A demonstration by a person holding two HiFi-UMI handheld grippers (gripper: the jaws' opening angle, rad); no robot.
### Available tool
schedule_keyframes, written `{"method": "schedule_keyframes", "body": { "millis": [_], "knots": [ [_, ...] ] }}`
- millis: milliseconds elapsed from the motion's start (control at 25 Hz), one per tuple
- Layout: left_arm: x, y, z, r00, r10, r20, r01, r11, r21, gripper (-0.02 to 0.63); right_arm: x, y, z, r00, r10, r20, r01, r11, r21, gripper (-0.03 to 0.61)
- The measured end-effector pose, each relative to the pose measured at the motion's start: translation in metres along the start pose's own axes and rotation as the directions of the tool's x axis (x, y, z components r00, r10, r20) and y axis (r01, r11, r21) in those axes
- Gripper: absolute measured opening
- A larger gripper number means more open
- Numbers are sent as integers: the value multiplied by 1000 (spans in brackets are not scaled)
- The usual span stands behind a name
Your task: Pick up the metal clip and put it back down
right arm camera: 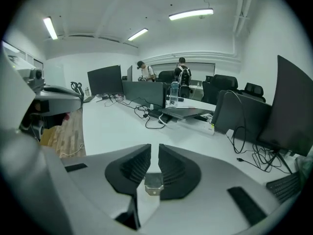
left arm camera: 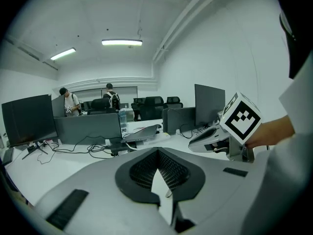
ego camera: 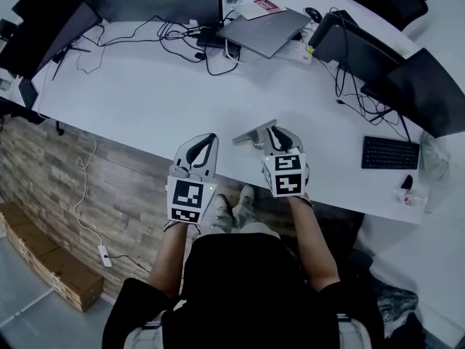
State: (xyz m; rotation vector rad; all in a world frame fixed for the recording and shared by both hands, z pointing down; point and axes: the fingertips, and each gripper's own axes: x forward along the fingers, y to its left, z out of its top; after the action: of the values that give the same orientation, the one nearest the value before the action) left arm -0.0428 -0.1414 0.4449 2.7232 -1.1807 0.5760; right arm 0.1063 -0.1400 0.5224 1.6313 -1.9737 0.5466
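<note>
Over the white desk (ego camera: 145, 100), a shiny metal clip (right arm camera: 153, 184) is pinched by the right gripper's (right arm camera: 154, 148) ribbed fingers; the left gripper's (left arm camera: 157, 152) fingers are pressed together.

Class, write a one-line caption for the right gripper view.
Right hand-held gripper pinching a metal clip over a white desk.

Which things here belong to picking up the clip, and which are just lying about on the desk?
Job in hand: clip, gripped in the right gripper; desk it goes back onto.

Lying about: laptop, monitors, keyboard, bottle. The left gripper is shut and empty.
</note>
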Motion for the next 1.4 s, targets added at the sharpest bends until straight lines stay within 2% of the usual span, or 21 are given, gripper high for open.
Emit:
{"method": "schedule_keyframes", "body": {
  "millis": [440,760,1400],
  "knots": [
    [-23,-7,36,998,-12,63,9,999,42,9,-52,3,56,989,-4,145,3,1000,13,32],
    [-38,-10,72,991,-12,136,0,996,88,9,-87,4,83,979,-15,205,20,1000,-22,26],
    [-68,8,131,967,22,254,-57,989,134,9,-160,0,148,910,-31,413,49,998,-33,25]
  ]
}}
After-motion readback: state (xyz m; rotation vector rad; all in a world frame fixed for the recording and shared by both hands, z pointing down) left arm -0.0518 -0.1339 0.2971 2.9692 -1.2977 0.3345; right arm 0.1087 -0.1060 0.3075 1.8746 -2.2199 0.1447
